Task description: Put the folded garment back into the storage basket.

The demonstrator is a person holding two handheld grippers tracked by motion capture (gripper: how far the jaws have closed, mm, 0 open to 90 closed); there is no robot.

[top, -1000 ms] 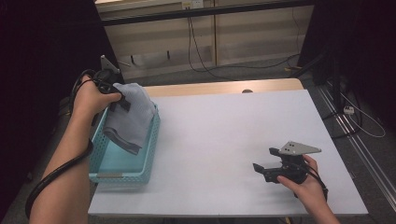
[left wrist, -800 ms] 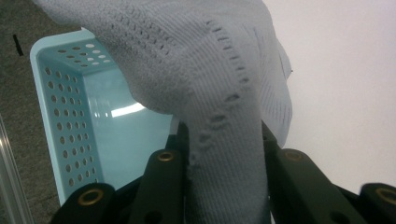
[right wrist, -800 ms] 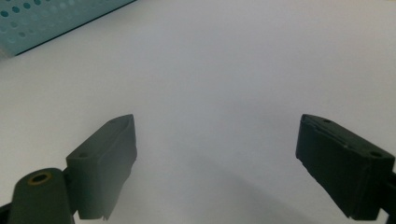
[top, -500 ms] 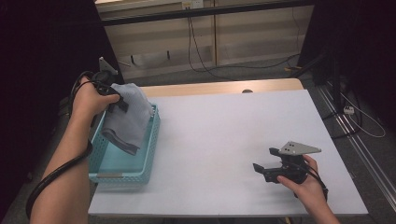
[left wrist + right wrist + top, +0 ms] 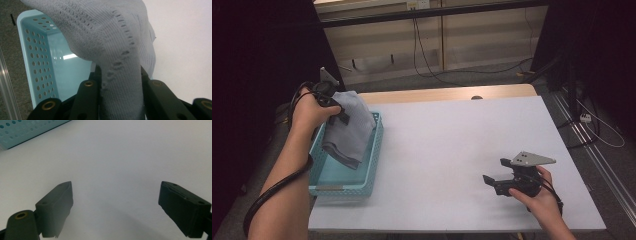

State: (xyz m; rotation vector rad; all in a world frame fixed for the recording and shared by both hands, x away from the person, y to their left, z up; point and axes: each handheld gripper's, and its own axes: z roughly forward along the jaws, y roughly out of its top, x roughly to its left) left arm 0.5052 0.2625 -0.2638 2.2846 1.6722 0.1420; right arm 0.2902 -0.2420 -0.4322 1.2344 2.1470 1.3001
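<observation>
So in the high view the left gripper [image 5: 343,116] is up in the upper left of the frame, jaws pinched tight on a grey knit cloth [image 5: 347,129] that hangs down from it over the light blue basket [image 5: 362,184]. The cloth's lower edge dangles inside the basket, around the middle of it; can't tell if it touches the bottom. From the left gripper view you get the cloth [image 5: 120,50] bunched right between the two black jaws, with the perforated basket wall [image 5: 32,55] at the left of the frame and the white table [image 5: 185,45] on the right. The right gripper [image 5: 493,181] sits low at the lower right on the table [image 5: 452,140], well apart from the basket, jaws spread wide with nothing between them.
</observation>
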